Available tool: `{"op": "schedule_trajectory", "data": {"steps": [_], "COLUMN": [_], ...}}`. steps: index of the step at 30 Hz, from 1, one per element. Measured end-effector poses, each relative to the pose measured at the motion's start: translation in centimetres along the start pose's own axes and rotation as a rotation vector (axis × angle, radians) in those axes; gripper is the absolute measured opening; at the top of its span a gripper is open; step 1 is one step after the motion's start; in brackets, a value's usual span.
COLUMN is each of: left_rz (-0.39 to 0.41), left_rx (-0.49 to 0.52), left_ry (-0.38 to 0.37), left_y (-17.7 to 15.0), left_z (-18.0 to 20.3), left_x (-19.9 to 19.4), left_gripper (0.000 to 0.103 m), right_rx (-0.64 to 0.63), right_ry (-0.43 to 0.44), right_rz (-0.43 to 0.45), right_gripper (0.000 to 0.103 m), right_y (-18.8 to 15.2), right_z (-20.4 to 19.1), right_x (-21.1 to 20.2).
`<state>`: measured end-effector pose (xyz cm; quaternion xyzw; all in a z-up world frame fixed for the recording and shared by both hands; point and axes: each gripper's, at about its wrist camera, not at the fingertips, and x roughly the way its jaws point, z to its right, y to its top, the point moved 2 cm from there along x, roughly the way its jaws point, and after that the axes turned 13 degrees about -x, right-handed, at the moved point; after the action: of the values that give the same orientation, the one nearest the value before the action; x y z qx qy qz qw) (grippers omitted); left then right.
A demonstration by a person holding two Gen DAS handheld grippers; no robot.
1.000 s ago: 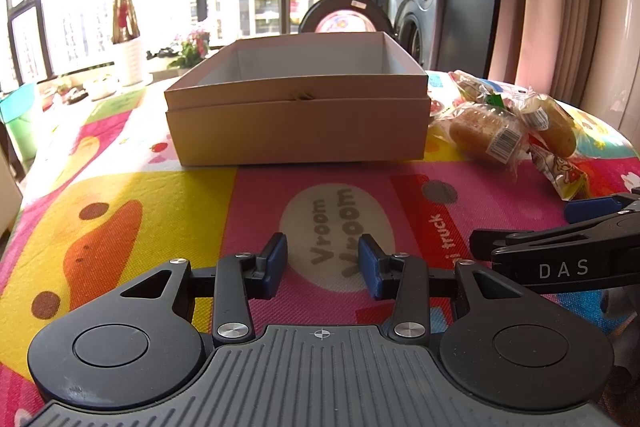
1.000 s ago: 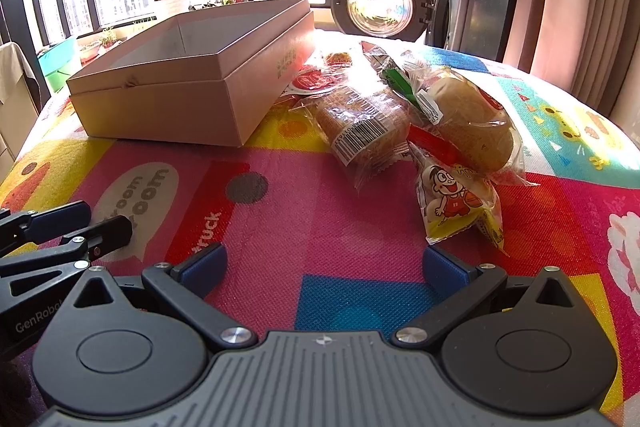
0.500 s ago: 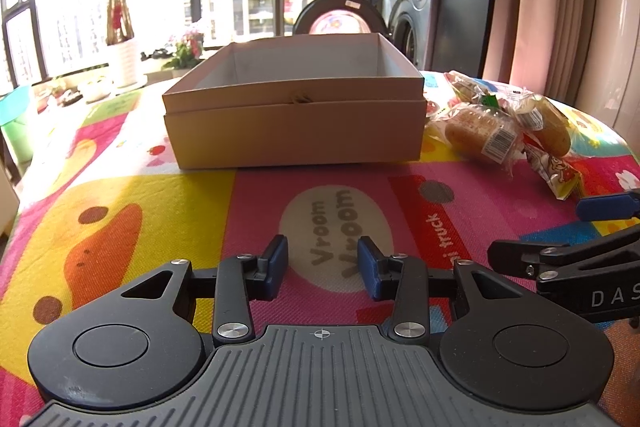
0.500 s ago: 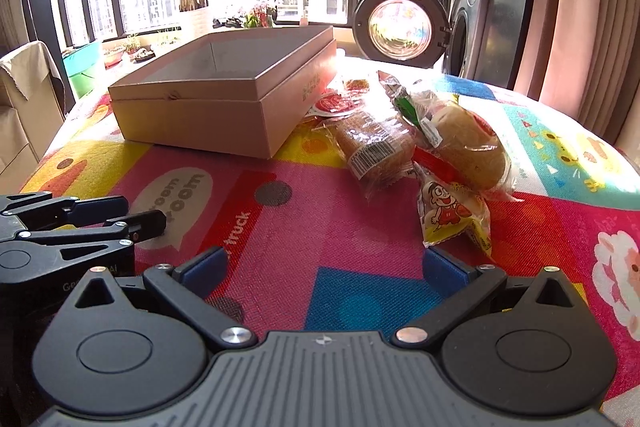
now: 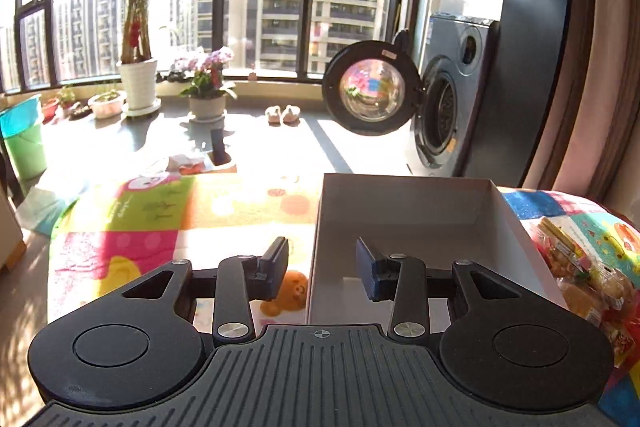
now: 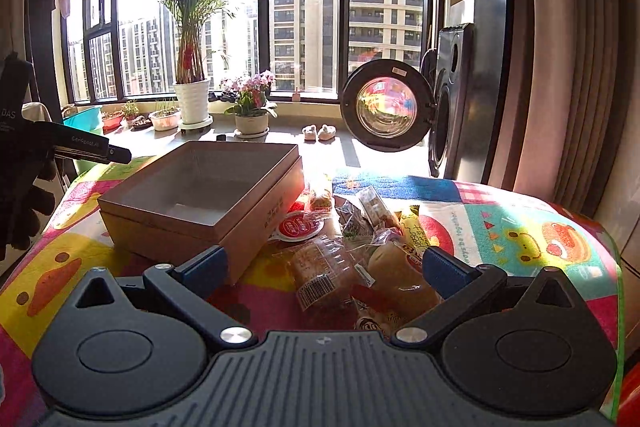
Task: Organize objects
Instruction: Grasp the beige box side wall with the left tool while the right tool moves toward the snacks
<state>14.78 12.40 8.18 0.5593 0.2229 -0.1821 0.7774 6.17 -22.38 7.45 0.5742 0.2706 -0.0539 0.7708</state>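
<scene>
Left tool (image 5: 322, 269) parted astride box (image 5: 404, 211) wall

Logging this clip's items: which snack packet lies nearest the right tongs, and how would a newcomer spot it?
Start at the open cardboard box on the colourful mat; the snack pile lies just to its right. Nearest the right tongs is a clear-wrapped brown bread, alone in showing a white barcode label.
</scene>
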Motion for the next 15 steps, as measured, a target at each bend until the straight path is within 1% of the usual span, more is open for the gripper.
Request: {"op": "schedule_trajectory", "data": {"steps": [1,3,5,7,9,11,12,13,14,15], "left_rz": [-0.035,-0.095,-0.159,-0.209,-0.251,-0.286,-0.288,-0.275,-0.259,-0.258], "left_rx": [-0.006,0.029,0.050,0.059,0.050,0.020,0.003,-0.021,-0.043,-0.061], "left_ry": [0.007,0.018,0.017,0.021,0.026,0.031,0.042,0.049,0.047,0.038], "left_y": [0.4,0.8,1.0,1.0,0.9,0.3,0.2,0.0,-0.1,-0.2], "left_z": [-0.5,-0.6,-0.6,-0.4,-0.4,-0.2,-0.4,-0.8,-1.2,-1.5], "left_x": [1.4,3.9,5.9,7.6,9.1,10.2,10.4,10.4,10.2,10.1], "left_gripper": [0.041,0.041,0.038,0.038,0.033,0.017,0.015,0.011,0.009,0.009], "right_rx": [0.003,0.004,-0.001,-0.001,0.000,-0.007,-0.011,-0.014,-0.012,0.000], "right_ry": [-0.002,-0.002,-0.002,-0.001,0.003,0.009,0.012,0.019,0.034,0.056], "right_rz": [-0.008,-0.026,-0.038,-0.049,-0.056,-0.055,-0.052,-0.050,-0.051,-0.058], "right_gripper": [0.103,0.103,0.103,0.103,0.103,0.103,0.103,0.103,0.103,0.103], "right_y": [-0.1,-0.3,-0.5,-0.7,-0.6,-0.2,0.2,0.6,1.3,2.2], "right_z": [0.3,0.8,1.2,1.6,2.1,2.6,2.9,3.2,3.6,4.0], "right_x": [0.3,0.9,1.3,1.7,2.2,2.7,3.1,3.5,4.1,5.0]}}
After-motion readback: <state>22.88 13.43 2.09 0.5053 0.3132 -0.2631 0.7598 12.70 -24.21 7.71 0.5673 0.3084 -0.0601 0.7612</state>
